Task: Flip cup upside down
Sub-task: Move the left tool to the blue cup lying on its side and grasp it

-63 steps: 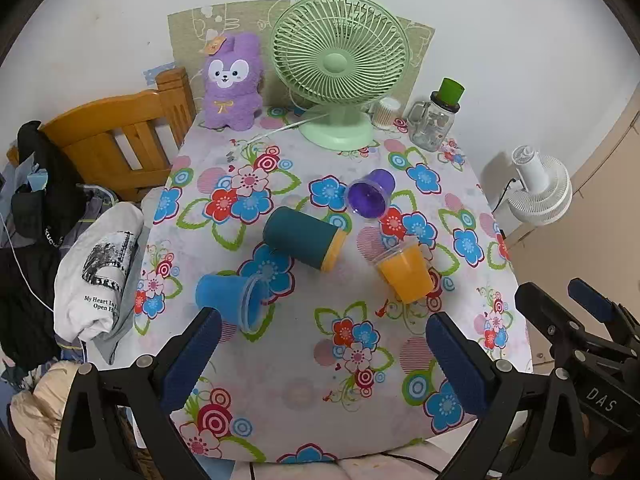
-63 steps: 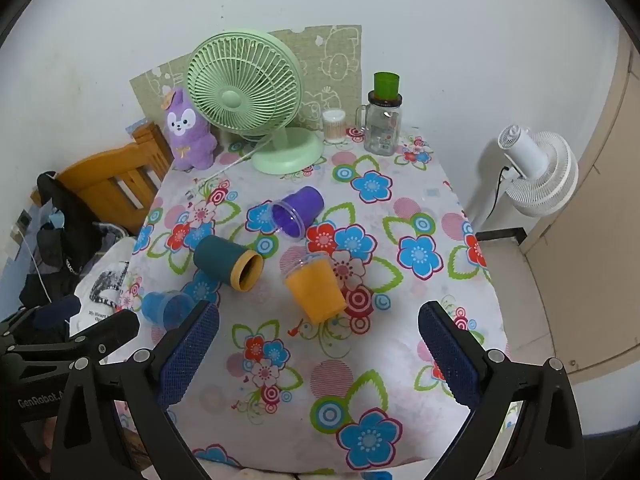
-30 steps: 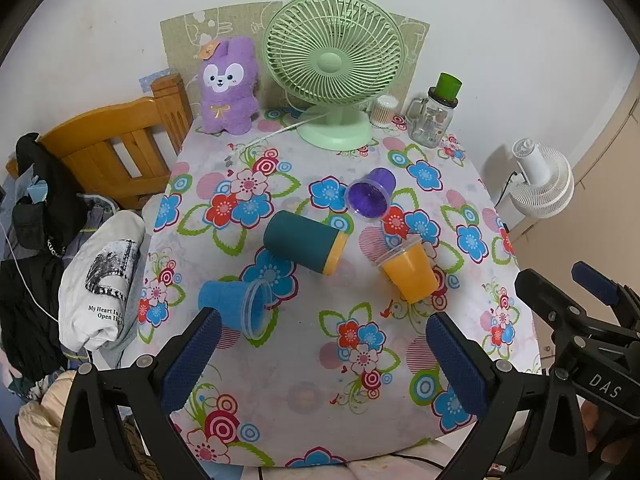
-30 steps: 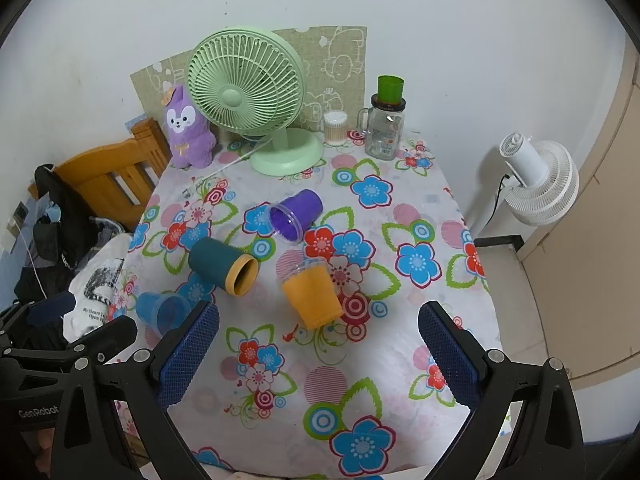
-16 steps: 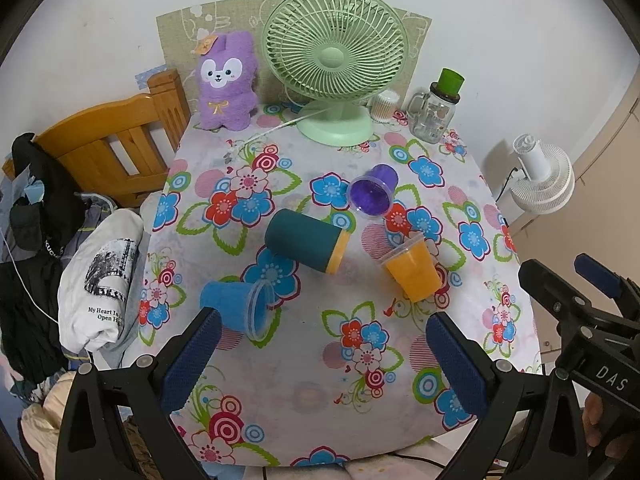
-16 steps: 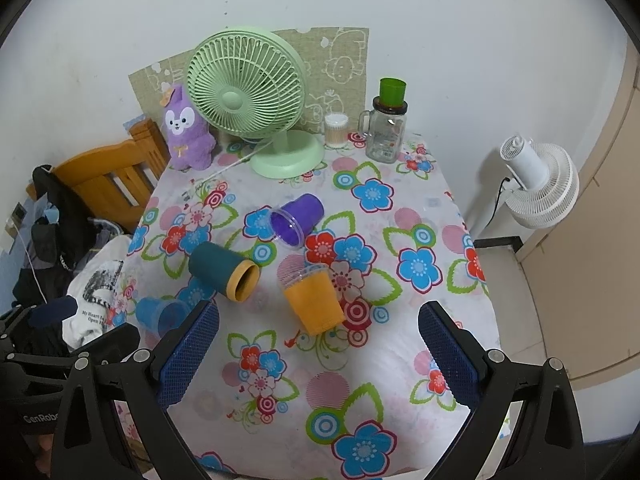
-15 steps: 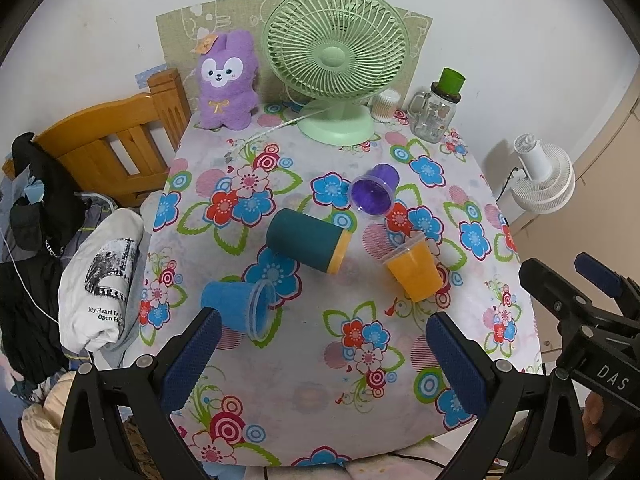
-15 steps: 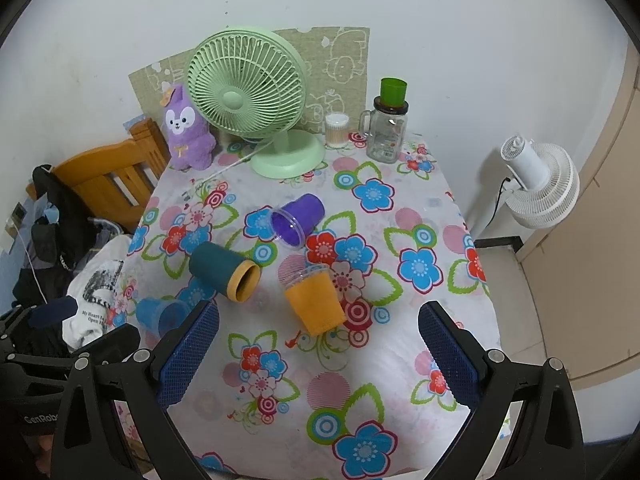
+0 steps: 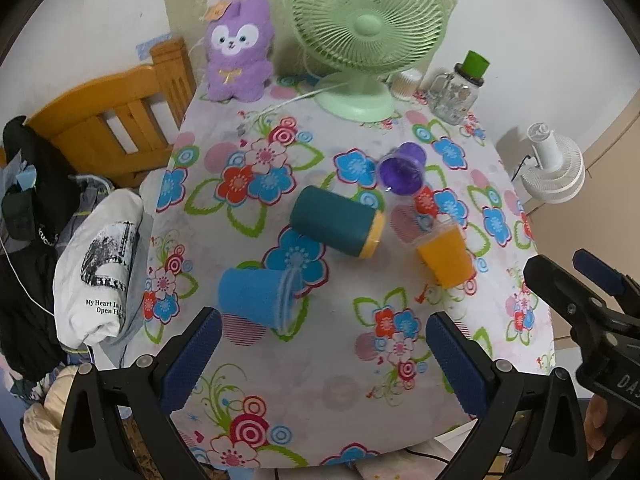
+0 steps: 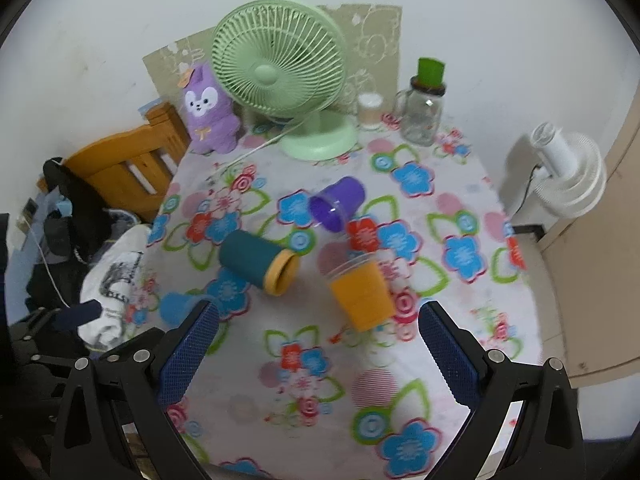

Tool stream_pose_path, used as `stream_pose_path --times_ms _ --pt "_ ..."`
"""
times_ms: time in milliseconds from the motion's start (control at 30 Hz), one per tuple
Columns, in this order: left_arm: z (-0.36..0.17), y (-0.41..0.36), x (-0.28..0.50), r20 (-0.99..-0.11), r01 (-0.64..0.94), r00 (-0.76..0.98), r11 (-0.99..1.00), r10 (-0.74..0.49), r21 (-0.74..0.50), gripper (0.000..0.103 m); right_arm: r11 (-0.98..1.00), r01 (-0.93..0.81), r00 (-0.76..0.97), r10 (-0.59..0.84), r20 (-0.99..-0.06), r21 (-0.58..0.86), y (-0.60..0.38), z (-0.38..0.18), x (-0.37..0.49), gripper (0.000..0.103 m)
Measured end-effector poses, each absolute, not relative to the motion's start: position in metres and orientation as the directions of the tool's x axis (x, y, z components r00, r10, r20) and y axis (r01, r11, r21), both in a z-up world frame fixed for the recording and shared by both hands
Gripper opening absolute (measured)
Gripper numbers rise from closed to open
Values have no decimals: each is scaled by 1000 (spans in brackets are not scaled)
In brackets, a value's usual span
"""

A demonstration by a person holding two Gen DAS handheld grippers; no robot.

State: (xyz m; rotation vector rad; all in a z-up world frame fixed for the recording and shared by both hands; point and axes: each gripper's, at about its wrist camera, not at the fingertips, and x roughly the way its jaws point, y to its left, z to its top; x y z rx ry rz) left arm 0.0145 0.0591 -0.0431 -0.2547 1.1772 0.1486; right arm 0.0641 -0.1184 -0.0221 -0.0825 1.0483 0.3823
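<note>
From the left wrist camera, the left gripper (image 9: 320, 350) hangs above the near part of a flowered table (image 9: 328, 392), its fingers spread wide with nothing between them. Four cups lie on their sides: a blue cup (image 9: 258, 296) just ahead of the left finger, a dark green cup (image 9: 336, 222) beyond it, a purple cup (image 9: 401, 168) farther back and an orange cup (image 9: 446, 254) to the right. A green fan (image 9: 366, 26) and a purple plush toy (image 9: 238, 48) stand at the far edge

From the right wrist camera, the right gripper (image 10: 318, 354) is likewise wide open and empty, the orange cup (image 10: 362, 294) lying just ahead between its fingers
</note>
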Motion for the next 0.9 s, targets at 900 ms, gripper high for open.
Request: stream_pose_path --times_ms 900 --pt "-171 130 49 -977 -244 176 957 -116 -158 103 923 -371 258 212 -942 106 -34 -136 88 101"
